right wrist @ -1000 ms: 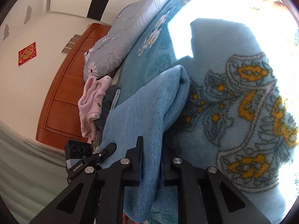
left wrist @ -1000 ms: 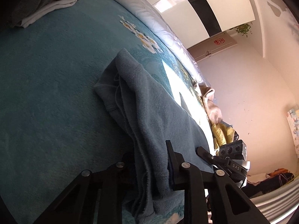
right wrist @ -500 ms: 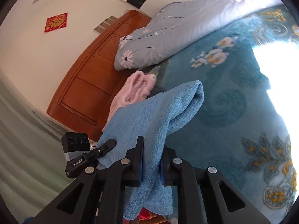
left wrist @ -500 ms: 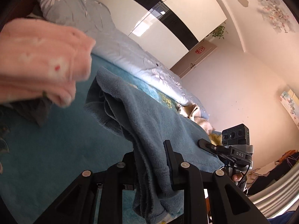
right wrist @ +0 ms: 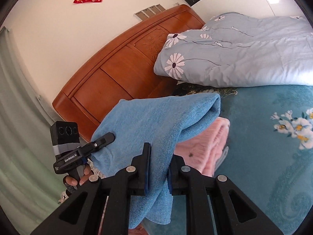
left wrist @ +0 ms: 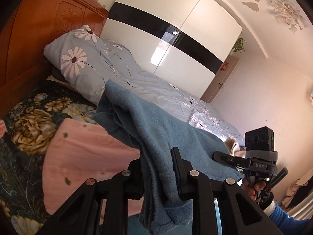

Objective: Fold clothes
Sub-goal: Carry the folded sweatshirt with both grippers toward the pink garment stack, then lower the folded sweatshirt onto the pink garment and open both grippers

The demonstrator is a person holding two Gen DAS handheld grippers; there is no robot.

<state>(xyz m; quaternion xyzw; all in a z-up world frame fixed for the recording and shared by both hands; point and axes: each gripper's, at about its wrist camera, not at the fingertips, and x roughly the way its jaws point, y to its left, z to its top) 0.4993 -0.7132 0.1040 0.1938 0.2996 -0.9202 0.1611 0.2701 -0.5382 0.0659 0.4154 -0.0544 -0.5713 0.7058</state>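
Observation:
A folded blue fleece garment point(left wrist: 156, 129) hangs between both grippers, lifted over a folded pink garment point(left wrist: 82, 152). My left gripper point(left wrist: 156, 168) is shut on one end of the blue garment. My right gripper point(right wrist: 158, 166) is shut on the other end of the blue garment point(right wrist: 156, 121). The pink garment point(right wrist: 205, 148) lies just below it on the bed. Each gripper shows in the other's view, the right one point(left wrist: 230, 157) at the far end and the left one point(right wrist: 101, 141) likewise.
A wooden headboard point(right wrist: 121, 74) stands behind. A light blue flowered quilt point(right wrist: 244, 54) lies along the bed's far side. The teal flowered blanket point(right wrist: 273, 146) covers the bed. A dark floral cloth point(left wrist: 29, 121) lies by the headboard. A white wardrobe point(left wrist: 176, 39) stands beyond.
Both grippers have carried the blue garment up off the teal blanket and toward the headboard. It now hangs over the pink garment.

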